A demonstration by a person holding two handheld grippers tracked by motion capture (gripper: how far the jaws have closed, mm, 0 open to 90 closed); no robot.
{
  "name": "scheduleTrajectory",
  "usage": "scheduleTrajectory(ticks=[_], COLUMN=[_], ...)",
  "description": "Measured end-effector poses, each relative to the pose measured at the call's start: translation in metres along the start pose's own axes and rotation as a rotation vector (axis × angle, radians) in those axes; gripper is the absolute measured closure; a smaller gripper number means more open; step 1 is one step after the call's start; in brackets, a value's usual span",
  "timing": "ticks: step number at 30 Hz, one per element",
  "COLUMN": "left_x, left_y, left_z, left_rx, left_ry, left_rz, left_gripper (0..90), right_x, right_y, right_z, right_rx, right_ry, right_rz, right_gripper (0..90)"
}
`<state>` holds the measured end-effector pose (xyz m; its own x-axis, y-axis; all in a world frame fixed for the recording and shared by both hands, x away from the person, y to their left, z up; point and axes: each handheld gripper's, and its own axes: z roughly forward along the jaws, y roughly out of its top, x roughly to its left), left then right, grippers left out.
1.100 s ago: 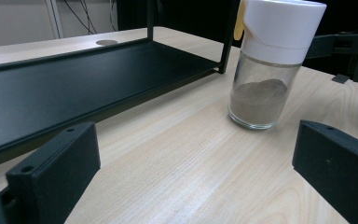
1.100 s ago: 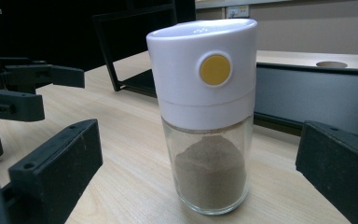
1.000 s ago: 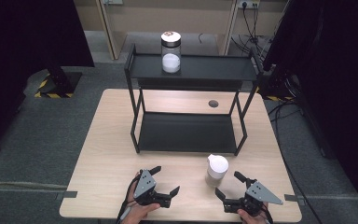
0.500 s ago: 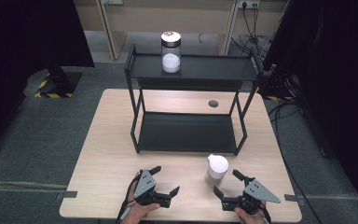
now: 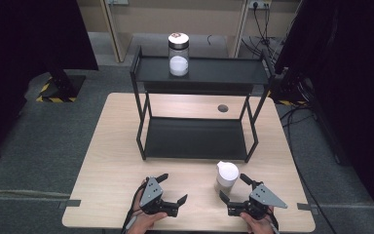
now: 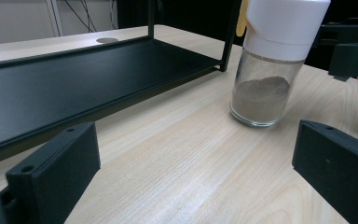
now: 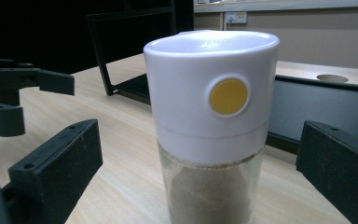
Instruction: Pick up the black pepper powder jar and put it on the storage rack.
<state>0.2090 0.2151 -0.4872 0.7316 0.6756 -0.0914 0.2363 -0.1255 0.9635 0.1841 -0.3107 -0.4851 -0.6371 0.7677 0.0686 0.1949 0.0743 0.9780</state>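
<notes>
A person holds two hand-held grippers low over the near edge of a pale wooden desk (image 5: 112, 146). The right hand-held gripper (image 5: 234, 194) has its jaws spread wide, one on either side of a glass shaker jar (image 5: 226, 178) with a white cap and tan powder inside, but not touching it. The jar stands upright on the desk, just in front of a black two-tier shelf rack (image 5: 195, 139). The left hand-held gripper (image 5: 171, 187) is also open, empty, and well apart from the jar. A second jar (image 5: 178, 54) stands on the rack's top shelf. The grasp appears about to begin; nothing is lifted or placed yet.
</notes>
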Motion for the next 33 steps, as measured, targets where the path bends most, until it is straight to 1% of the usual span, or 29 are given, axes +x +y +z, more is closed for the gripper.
scheduleTrajectory(ticks=[9, 20, 25, 28, 33], left_x=[0.0, 0.001, 0.001, 0.001, 0.001], left_y=[0.0, 0.0, 0.0, 0.0, 0.0], left_z=[0.0, 0.0, 0.0, 0.0, 0.0], left_rx=[0.0, -0.001, 0.001, 0.001, 0.001], left_ry=[0.0, -0.002, -0.003, -0.005, -0.004], left_rz=[-0.001, -0.001, 0.0, -0.001, -0.001], left_gripper=[0.1, 0.1, 0.1, 0.1, 0.1], right_x=[-0.002, 0.0, 0.001, 0.001, 0.0], right_y=[0.002, 0.007, 0.008, 0.008, 0.008], right_z=[0.008, 0.022, 0.026, 0.028, 0.03], right_rx=[0.012, 0.026, 0.035, 0.04, 0.047], right_ry=[-0.018, -0.021, -0.028, -0.034, -0.033], right_rz=[-0.016, -0.031, -0.036, -0.051, -0.057], right_gripper=[0.4, 1.3, 4.5, 7.9, 13.2])
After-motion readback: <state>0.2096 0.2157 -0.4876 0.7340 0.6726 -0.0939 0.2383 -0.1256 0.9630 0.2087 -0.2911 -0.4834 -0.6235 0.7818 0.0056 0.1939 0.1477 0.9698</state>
